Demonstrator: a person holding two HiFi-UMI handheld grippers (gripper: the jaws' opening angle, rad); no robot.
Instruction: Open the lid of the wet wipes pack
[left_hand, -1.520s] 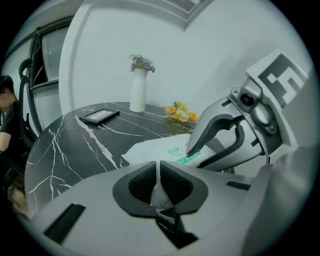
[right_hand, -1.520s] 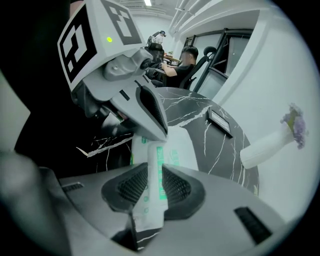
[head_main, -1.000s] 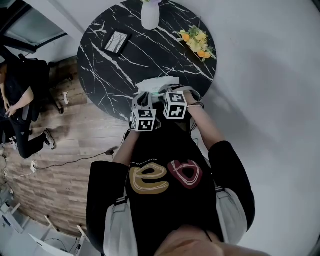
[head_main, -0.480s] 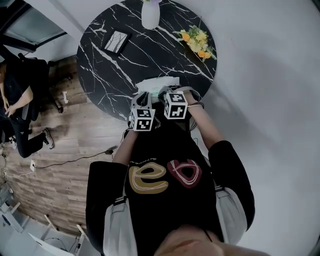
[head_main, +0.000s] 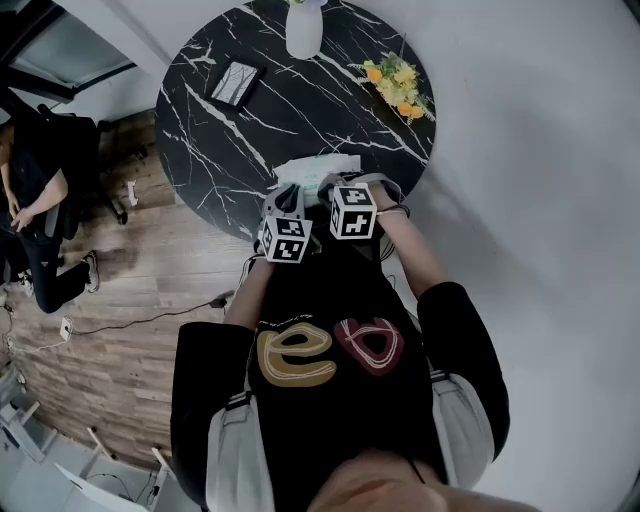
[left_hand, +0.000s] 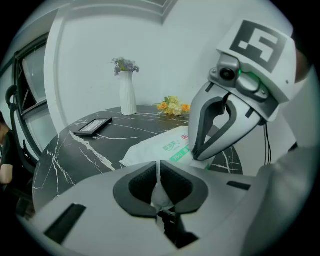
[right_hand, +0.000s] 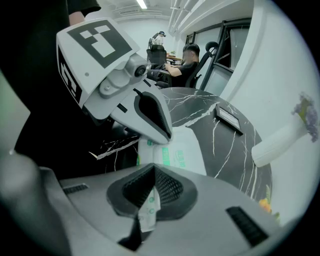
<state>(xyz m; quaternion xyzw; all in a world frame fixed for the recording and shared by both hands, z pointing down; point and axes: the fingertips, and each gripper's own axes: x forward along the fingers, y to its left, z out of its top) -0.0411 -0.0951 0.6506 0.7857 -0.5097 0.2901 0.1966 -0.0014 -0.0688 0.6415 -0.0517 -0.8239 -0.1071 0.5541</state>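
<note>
Clamping the wipes pack (left_hand: 165, 147) edge with the left gripper (left_hand: 160, 175), pinching its lid flap (right_hand: 149, 207) mid-frame in the just-closed right gripper (right_hand: 151, 187).

Black marble table (head_main: 262, 112), wooden floor (head_main: 135, 290)

I log this as an office, in a lounge corner.
- round black marble-look table (head_main: 250, 110) against a plain white wall (head_main: 520, 150)
- white vase (head_main: 303, 35), flat picture frame (head_main: 234, 82), yellow flowers (head_main: 395, 85)
- wood-plank floor (head_main: 150, 280) with a loose cable (head_main: 140, 322)
- a seated person (head_main: 30, 200) beside a black swivel chair (head_main: 85, 170)
- dark-framed glazed partition (right_hand: 220, 42)
- ceiling strip light (right_hand: 141, 4)
</note>
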